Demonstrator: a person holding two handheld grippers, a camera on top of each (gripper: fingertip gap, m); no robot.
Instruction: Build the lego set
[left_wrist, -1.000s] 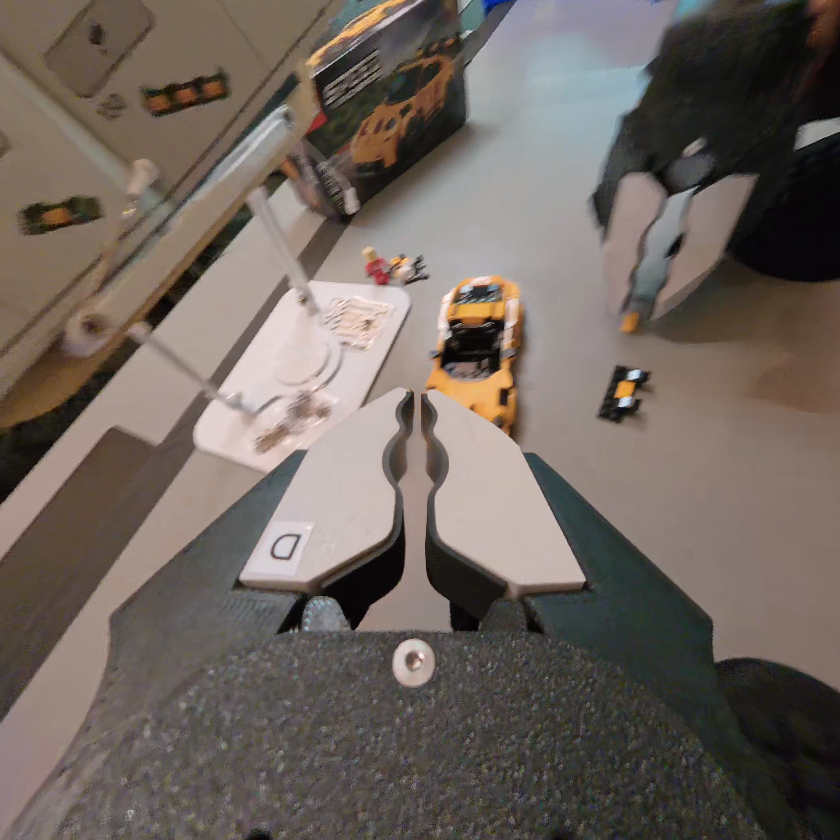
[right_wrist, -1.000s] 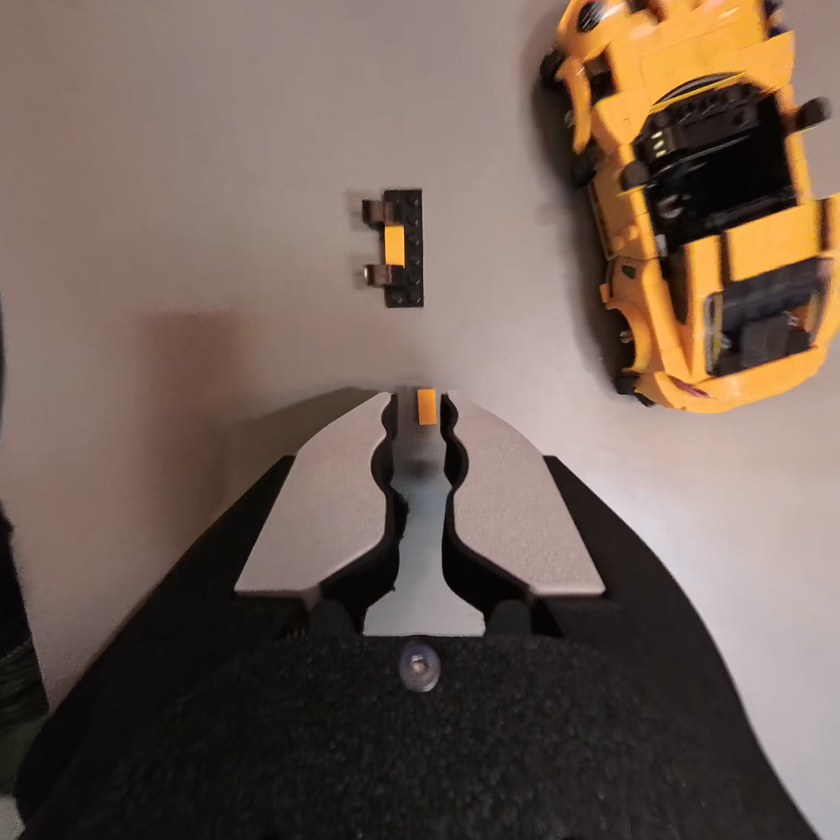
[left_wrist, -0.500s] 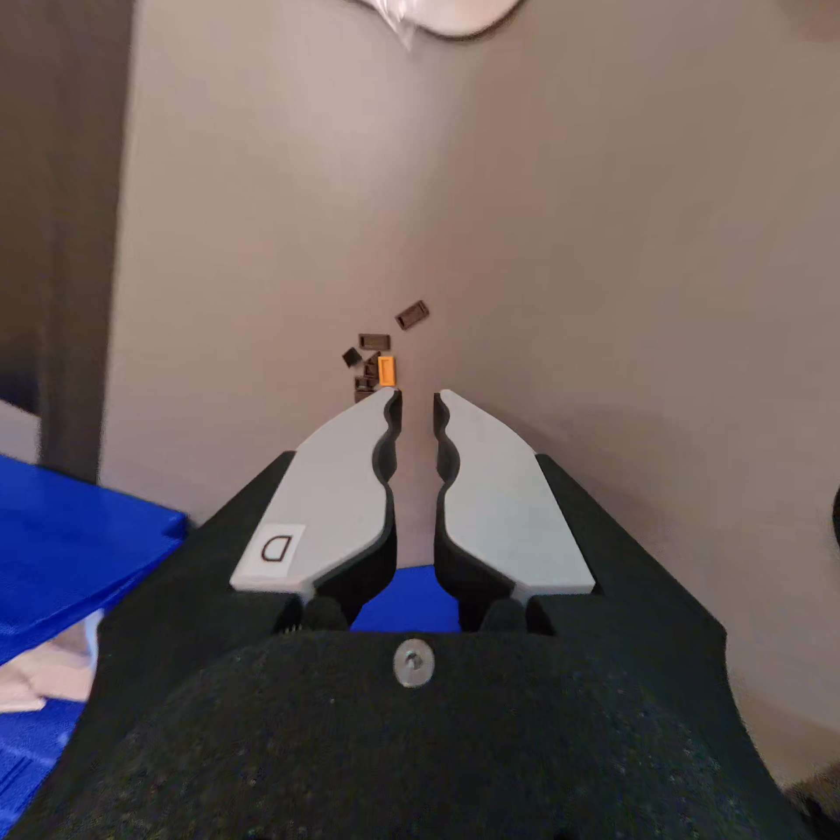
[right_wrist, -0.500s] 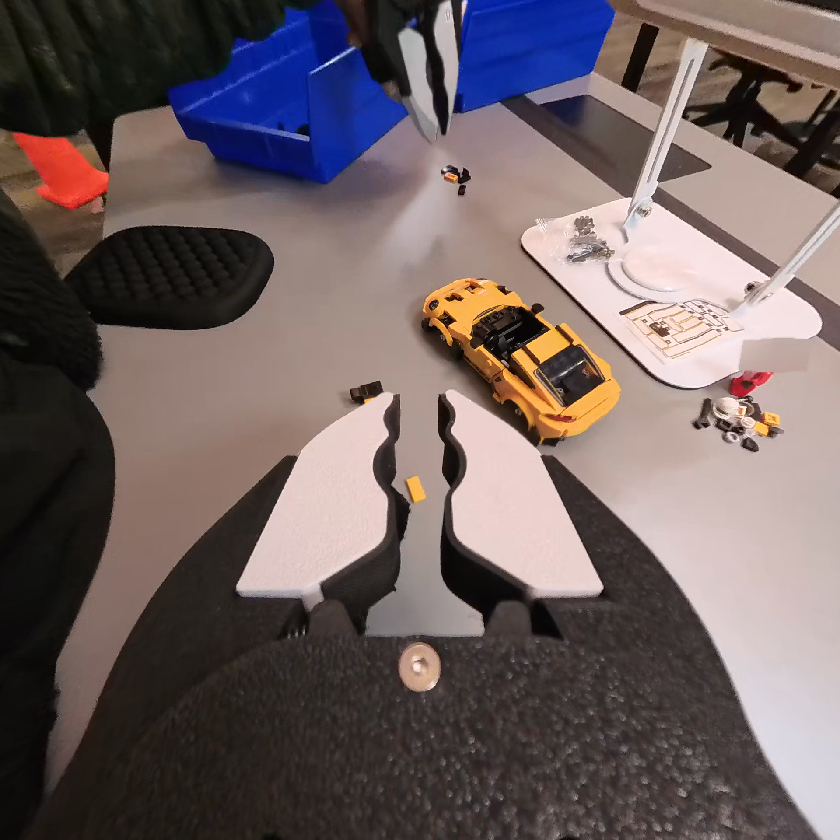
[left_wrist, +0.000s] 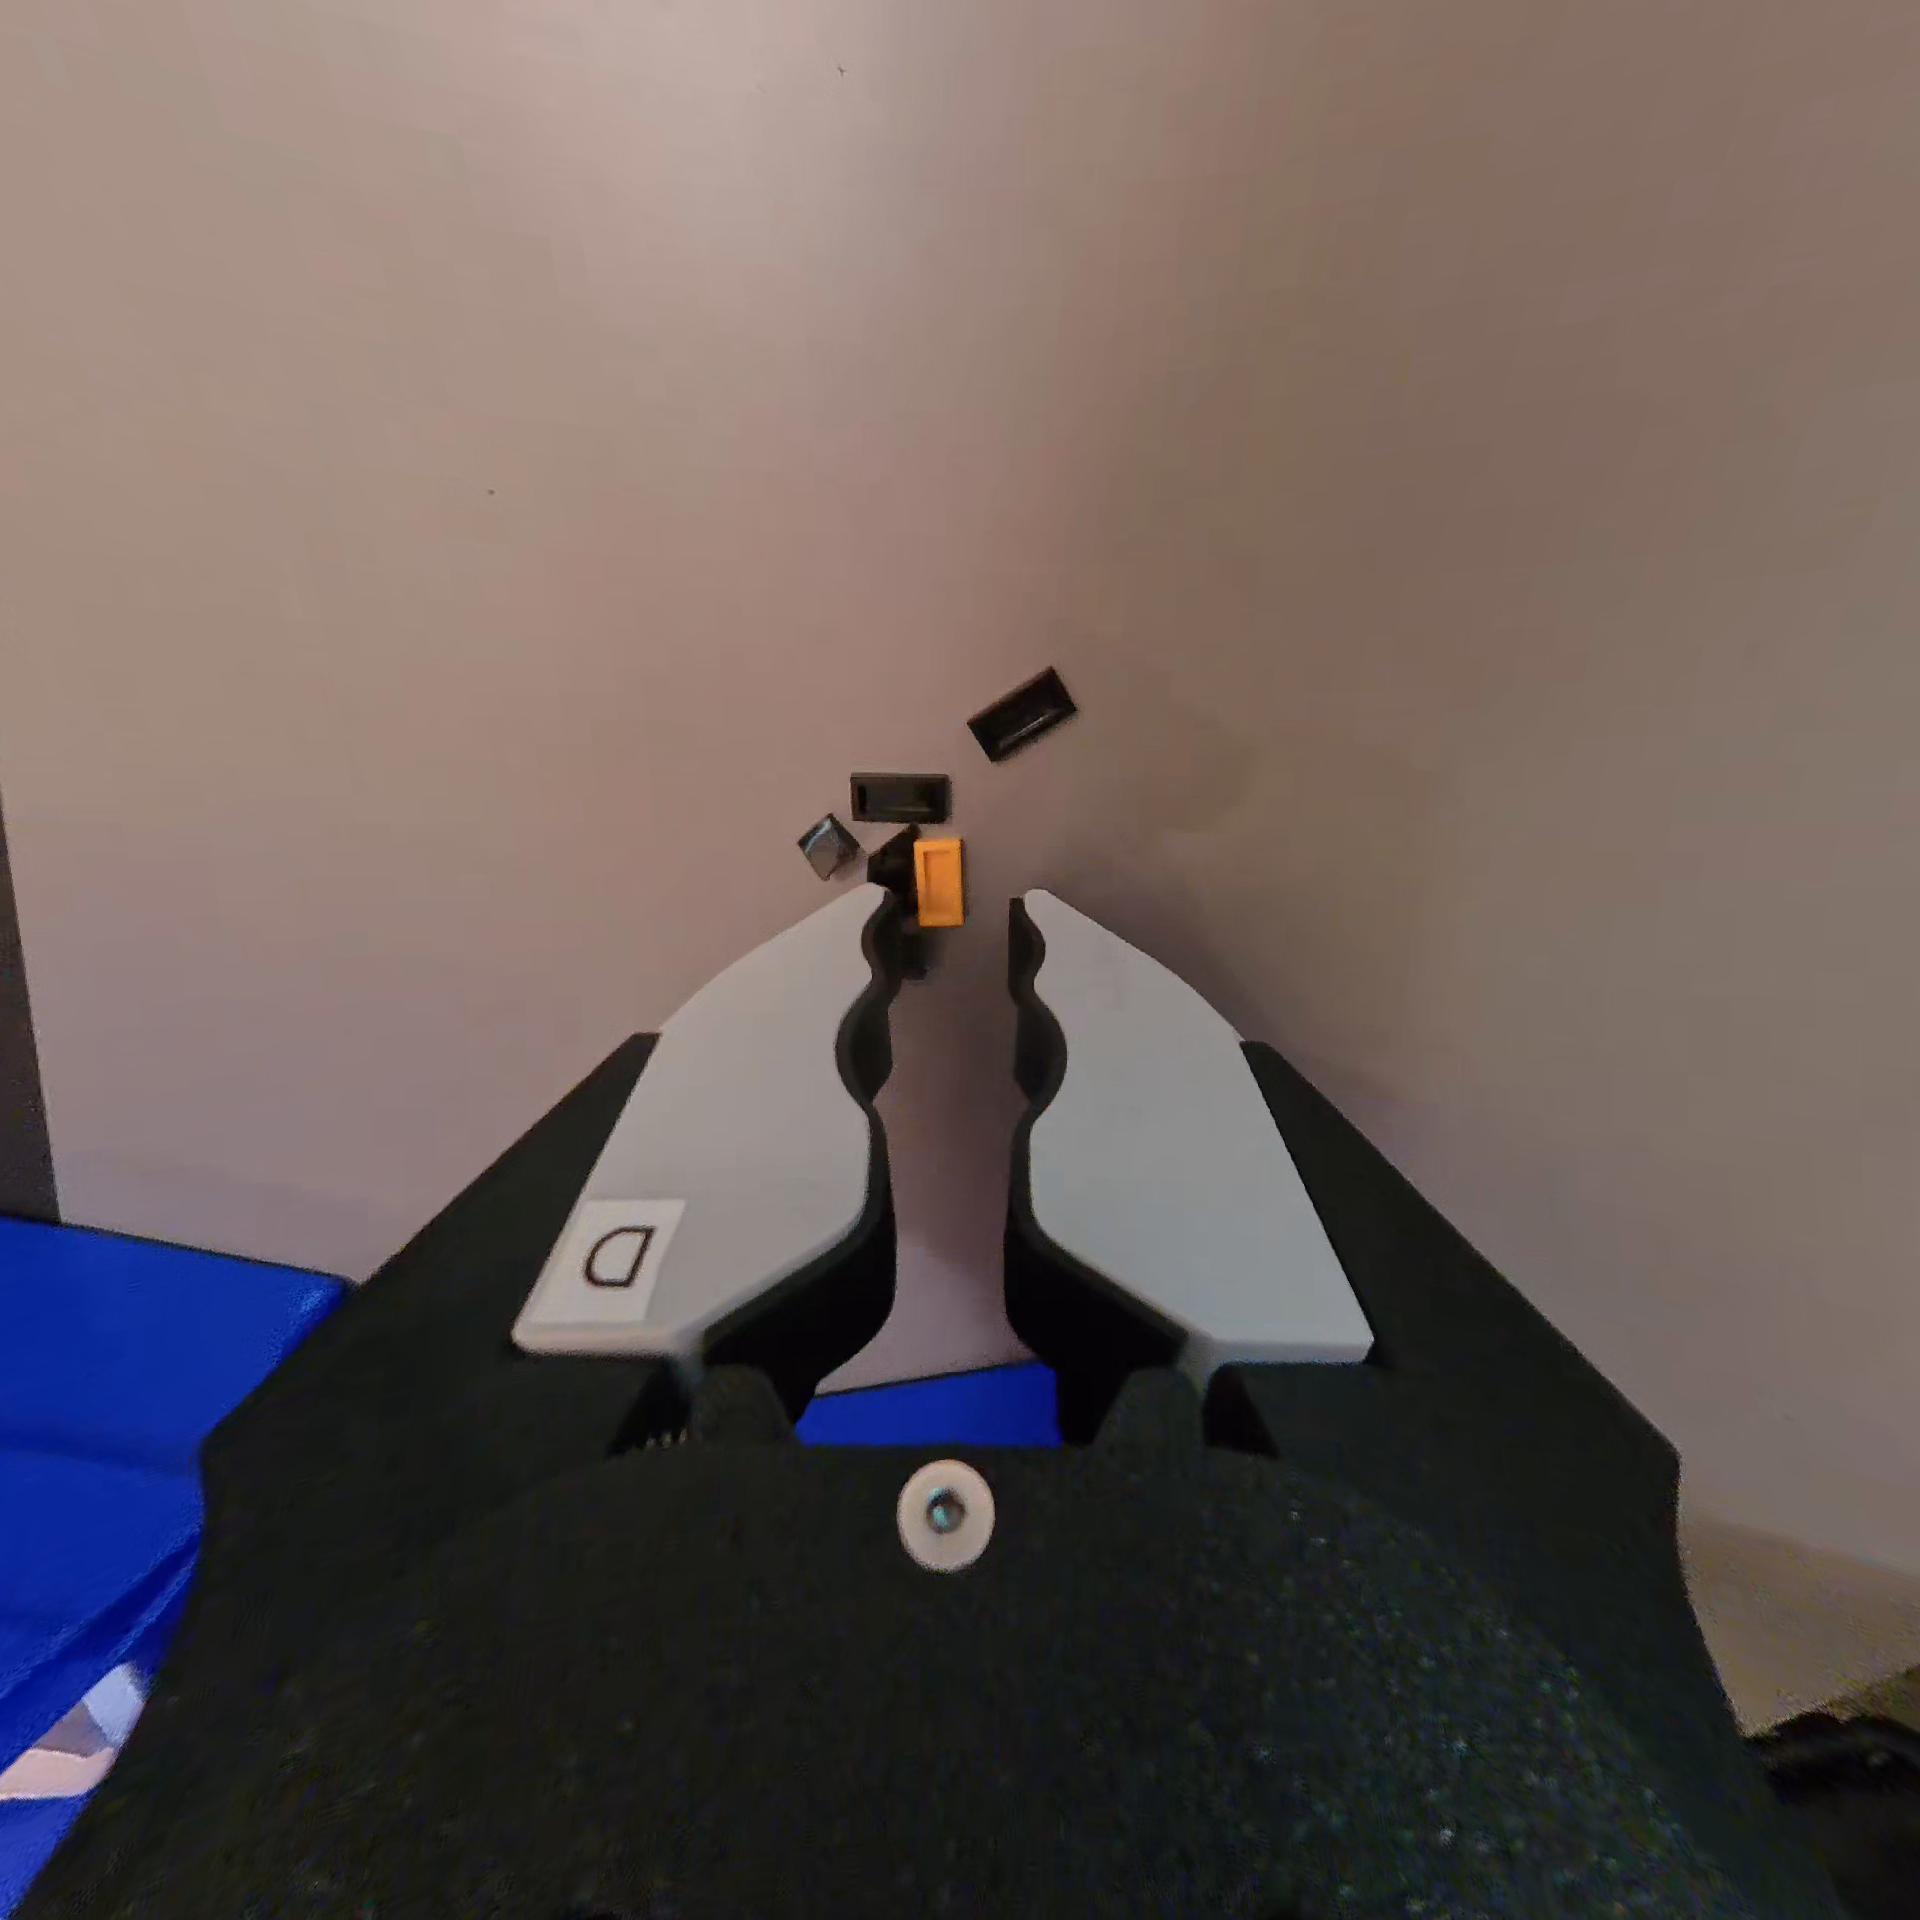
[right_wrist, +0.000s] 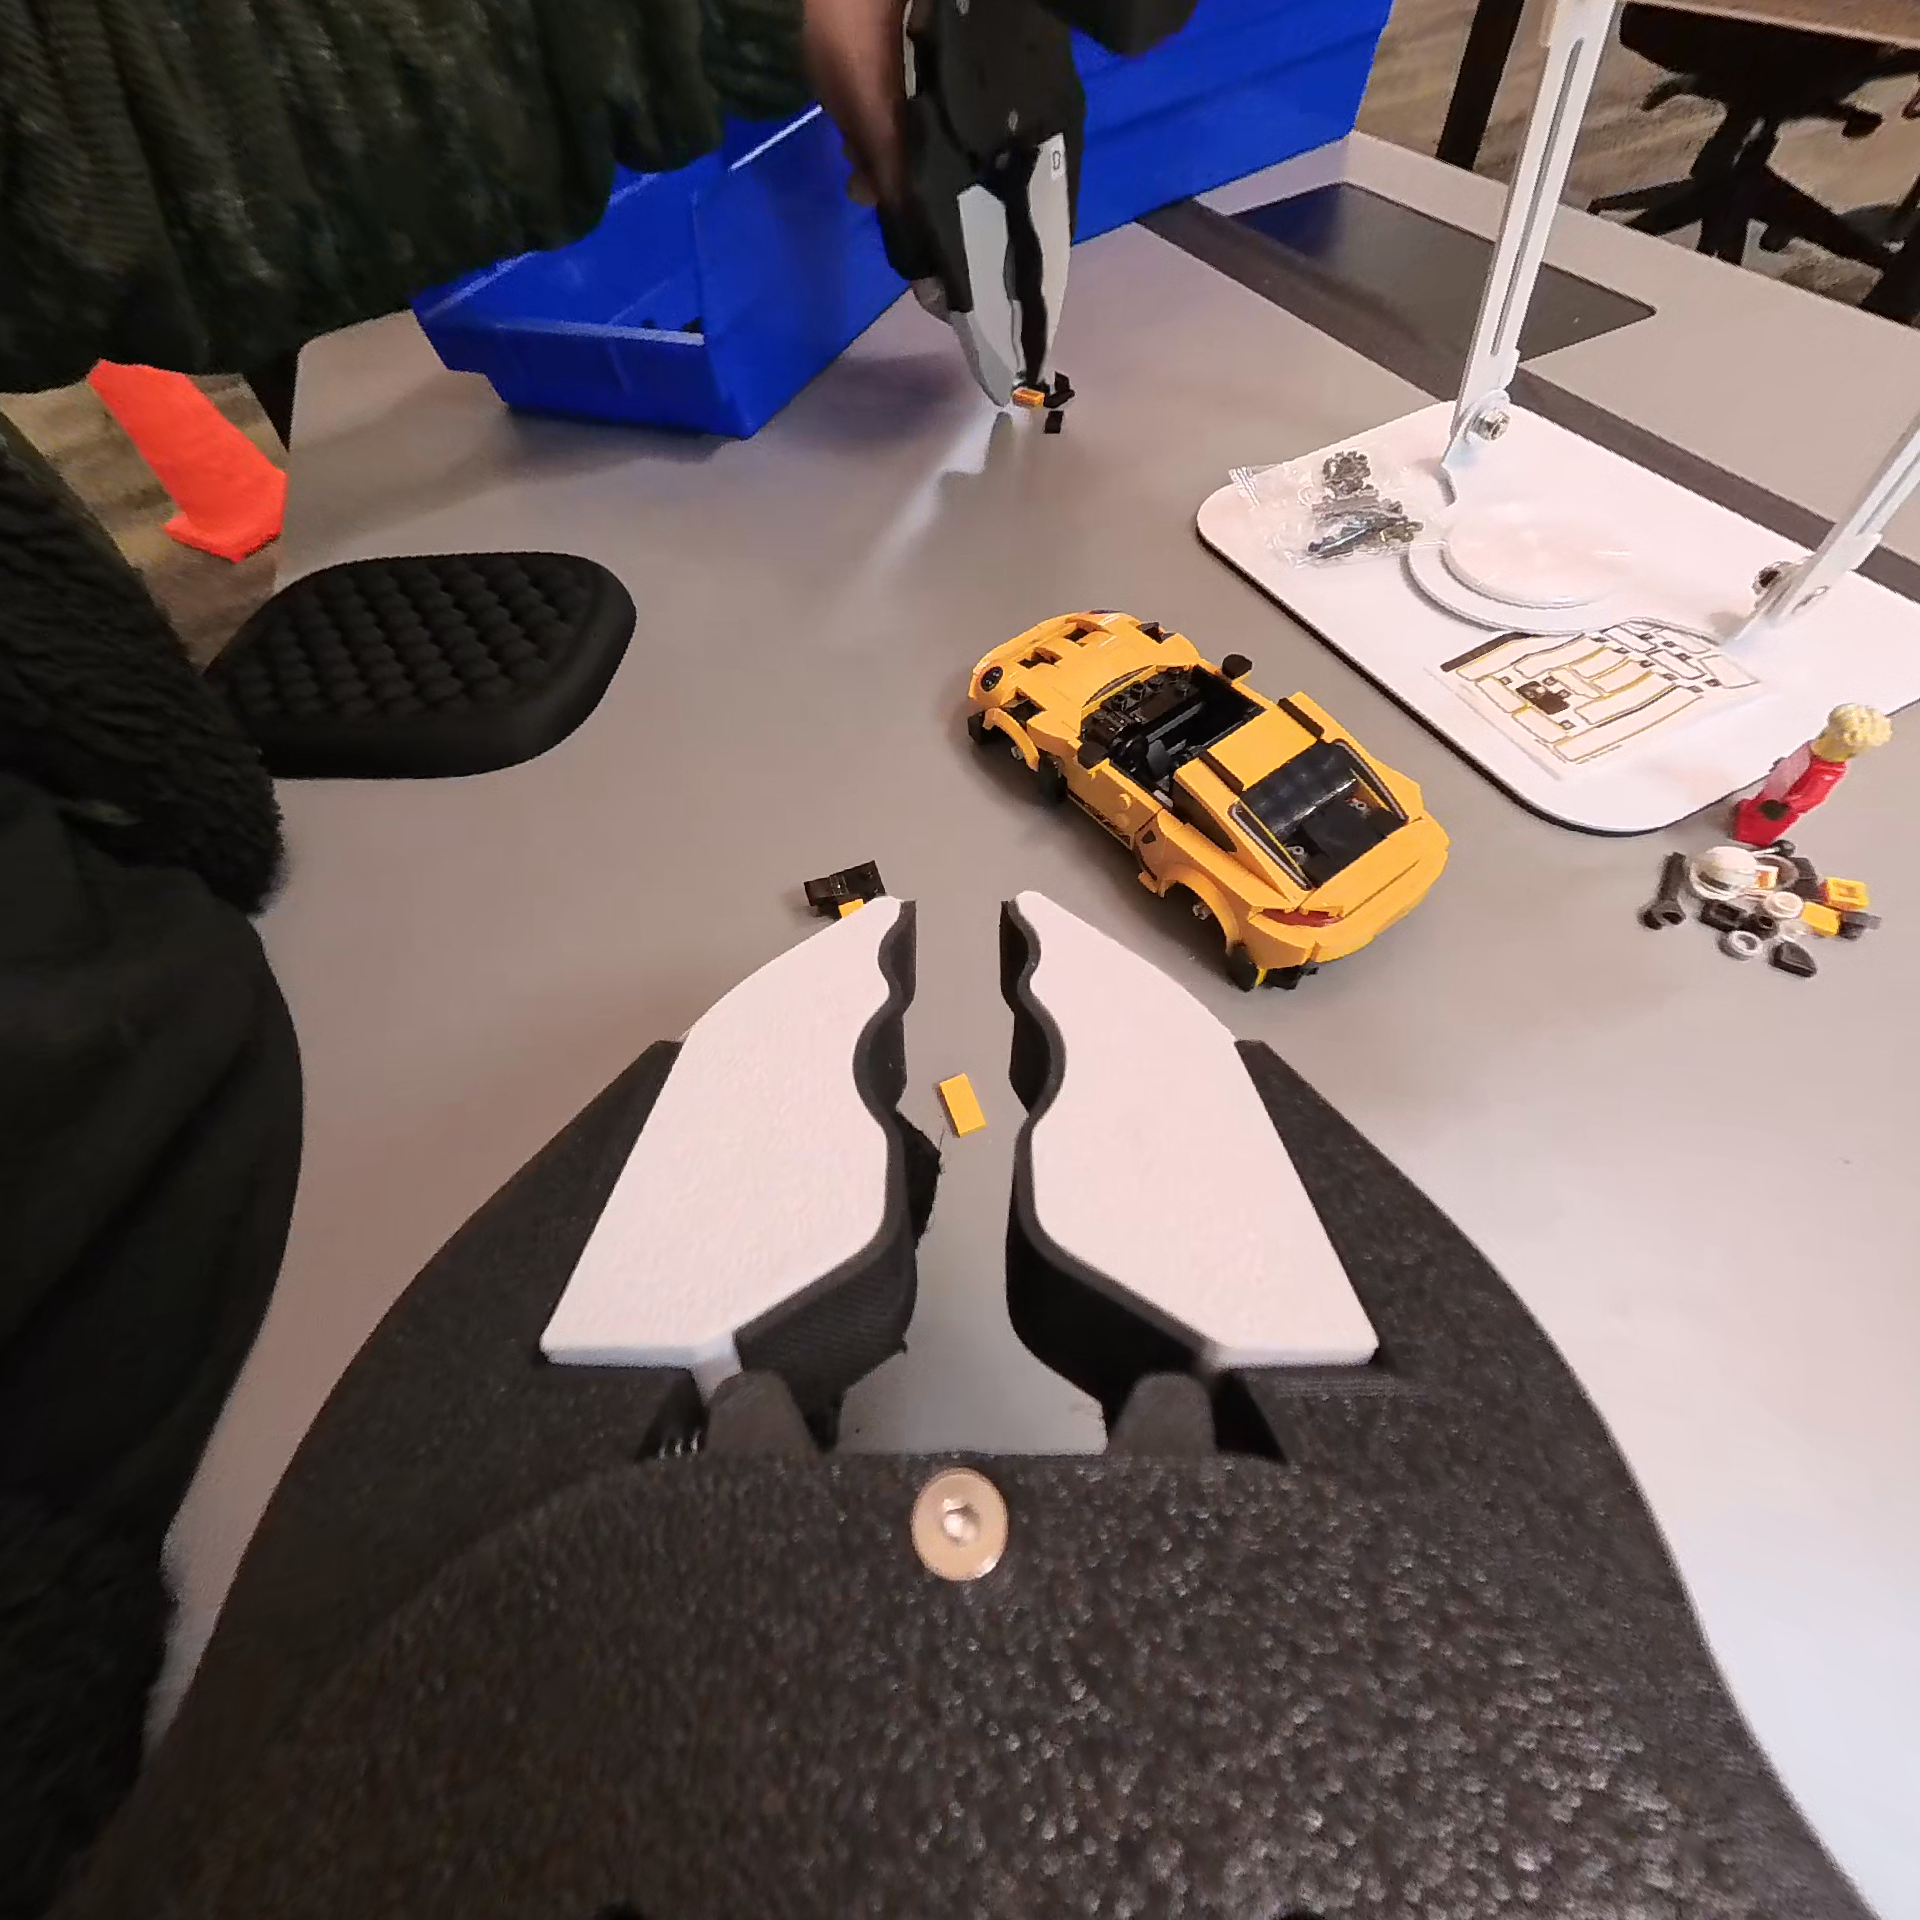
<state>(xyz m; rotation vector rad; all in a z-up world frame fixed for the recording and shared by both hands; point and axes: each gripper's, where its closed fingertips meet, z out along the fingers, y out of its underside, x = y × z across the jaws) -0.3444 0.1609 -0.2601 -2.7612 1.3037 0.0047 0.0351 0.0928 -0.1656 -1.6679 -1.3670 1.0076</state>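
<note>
Step in hand looks like part pickup: the left gripper (left_wrist: 940, 899) is tipped down over a small cluster of loose pieces on the grey table (left_wrist: 520, 468), jaws spread w/ a clear gap, nothing pinched yet. The orange tile (left_wrist: 940, 881) sits just ahead of the tips, closer to the left finger than centred, so the next move prob. calls for a small shift to centre it, lower to the surface, then close gently; it's thin & flat, could skid or flip. Beside it: 2 black rectangular tiles (left_wrist: 900, 797), 1 small dark slope piece (left_wrist: 829, 846), plus at least 1 more black bit partly hidden by the finger. The right gripper (right_wrist: 958, 904) hovers apart, also spread & empty; 1 orange flat tile (right_wrist: 961, 1103) lies on the table between its fingers, and 1 black sub-assembly w/ an orange bit (right_wrist: 844, 890) is near its left tip. The yellow lego car (right_wrist: 1205, 779), 1 only, sits mid-table, roof section open, so build seems well along but not done. Also 1 minifigure (right_wrist: 1813, 774), 1 pile of spare parts (right_wrist: 1756, 914) (count unclear), 1 blue bin (right_wrist: 665, 301).
</note>
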